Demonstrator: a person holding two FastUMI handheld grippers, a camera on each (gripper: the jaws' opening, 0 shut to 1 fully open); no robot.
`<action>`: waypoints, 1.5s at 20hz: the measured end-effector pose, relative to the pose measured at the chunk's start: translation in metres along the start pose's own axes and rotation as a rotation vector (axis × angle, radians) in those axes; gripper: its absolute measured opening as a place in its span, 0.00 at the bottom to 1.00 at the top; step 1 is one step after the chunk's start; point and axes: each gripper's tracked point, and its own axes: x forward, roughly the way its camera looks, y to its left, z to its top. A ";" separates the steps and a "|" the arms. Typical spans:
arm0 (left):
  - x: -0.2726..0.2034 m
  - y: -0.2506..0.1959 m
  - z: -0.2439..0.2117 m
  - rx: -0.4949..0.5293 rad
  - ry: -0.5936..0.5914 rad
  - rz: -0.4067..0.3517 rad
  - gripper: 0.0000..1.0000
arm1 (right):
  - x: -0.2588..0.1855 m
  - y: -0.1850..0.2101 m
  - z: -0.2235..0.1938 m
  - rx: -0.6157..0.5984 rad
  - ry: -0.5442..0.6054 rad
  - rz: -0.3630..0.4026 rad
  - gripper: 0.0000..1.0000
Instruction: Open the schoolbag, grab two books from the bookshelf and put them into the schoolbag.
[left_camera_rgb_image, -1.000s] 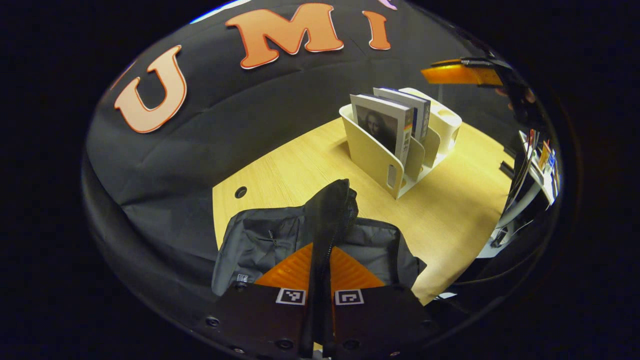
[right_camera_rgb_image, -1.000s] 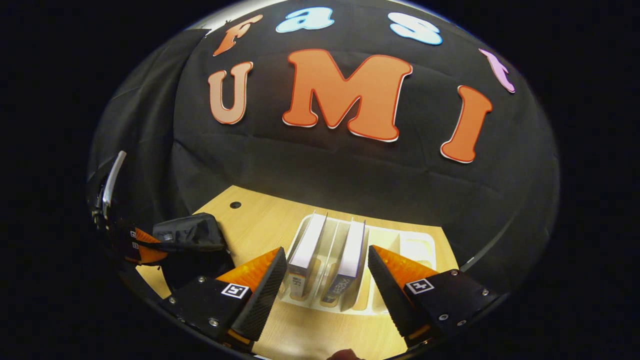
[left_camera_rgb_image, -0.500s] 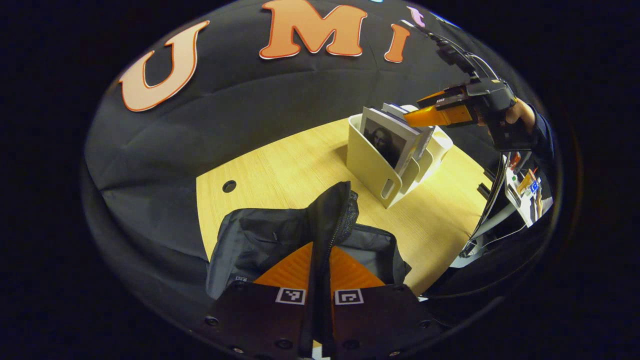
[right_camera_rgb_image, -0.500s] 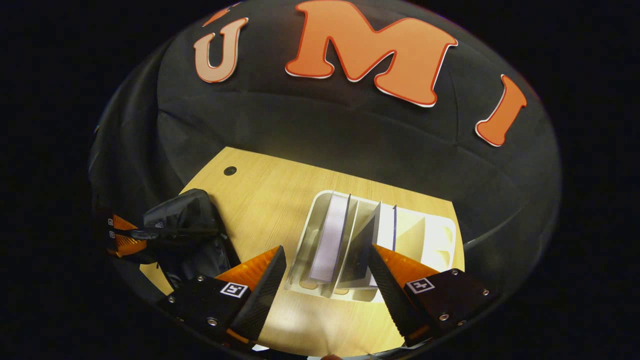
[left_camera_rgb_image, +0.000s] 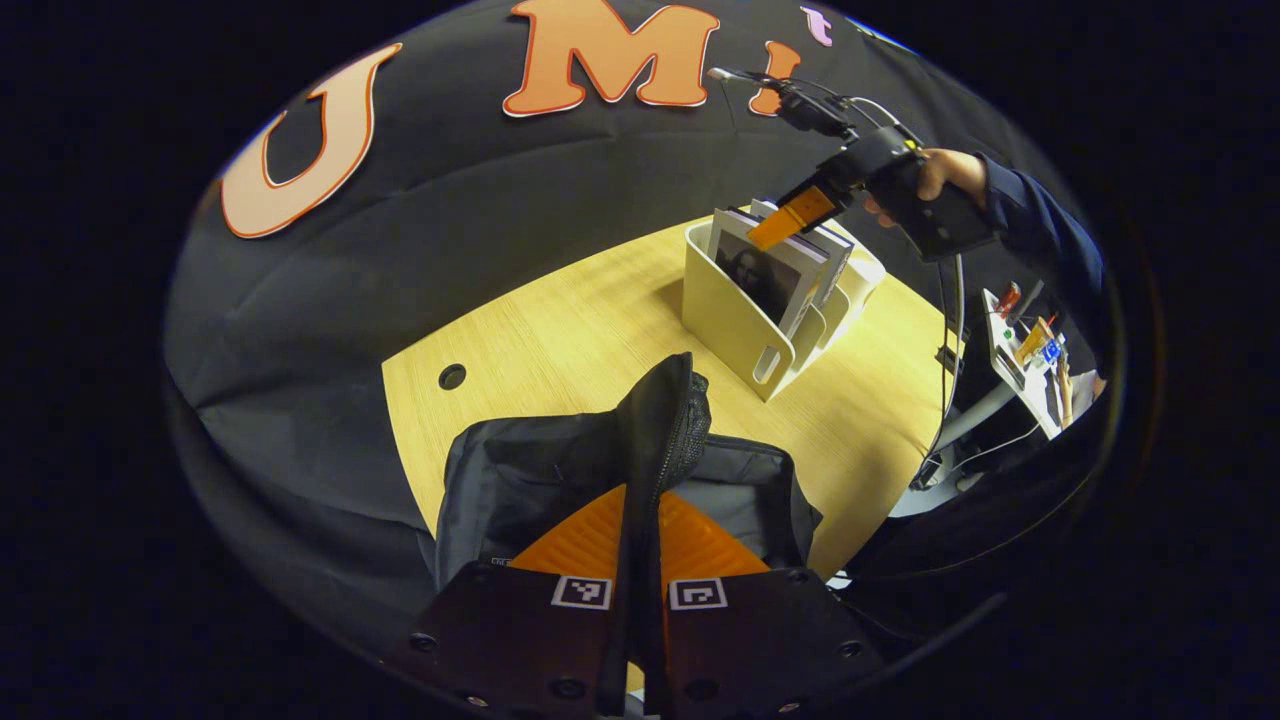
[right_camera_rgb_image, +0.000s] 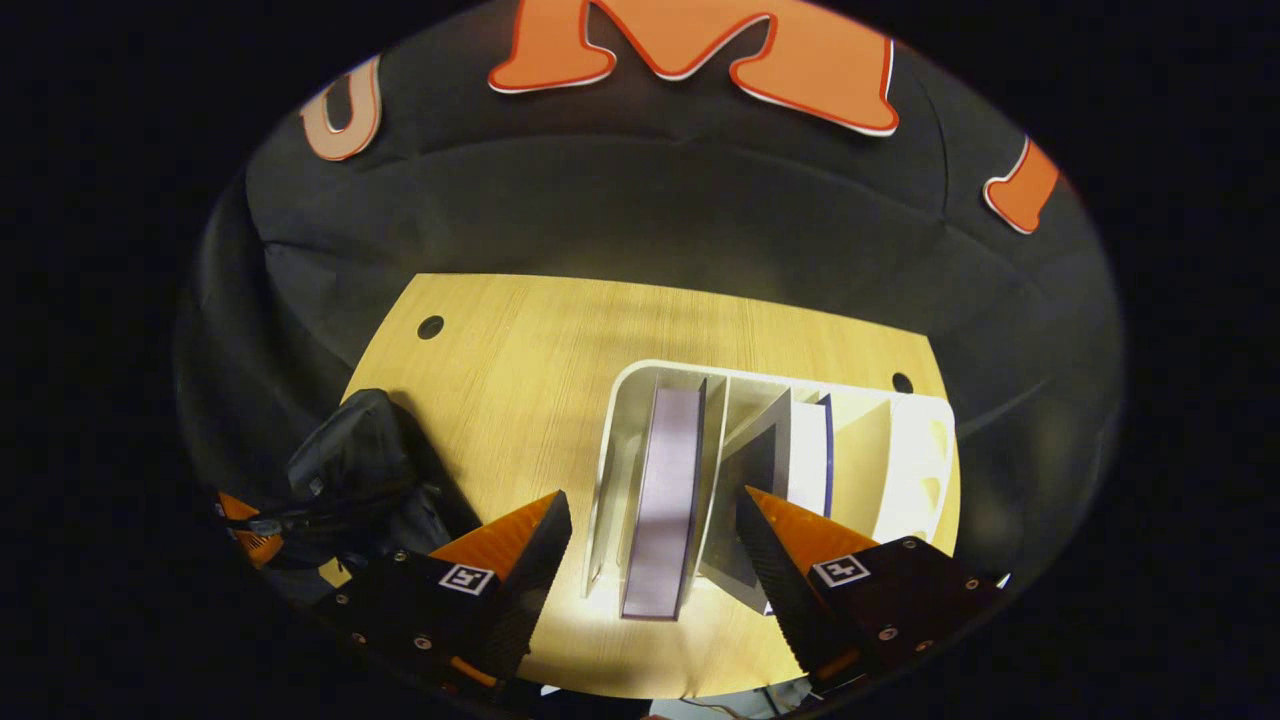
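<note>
- We find the left gripper (left_camera_rgb_image: 640, 545) pinching the schoolbag (left_camera_rgb_image: 520, 480) flap at 6 o'clock on the worktop (left_camera_rgb_image: 560, 320).
- We find the right gripper (right_camera_rgb_image: 650, 540) spread above the books (right_camera_rgb_image: 665, 480) in the bookshelf (right_camera_rgb_image: 900, 470).

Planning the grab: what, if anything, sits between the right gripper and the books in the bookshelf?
Nothing visible. The right gripper, jaws open, hovers over the books standing in the bookshelf.
</note>
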 end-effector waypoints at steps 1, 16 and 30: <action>0.000 0.001 -0.001 0.005 0.007 -0.009 0.07 | 0.004 -0.003 0.000 0.004 0.014 -0.012 0.99; 0.004 0.000 -0.006 0.044 0.135 -0.105 0.07 | 0.048 -0.001 -0.015 0.088 0.258 -0.015 0.56; 0.013 -0.010 -0.001 0.070 0.156 -0.147 0.07 | 0.000 -0.013 -0.032 0.117 0.257 -0.017 0.36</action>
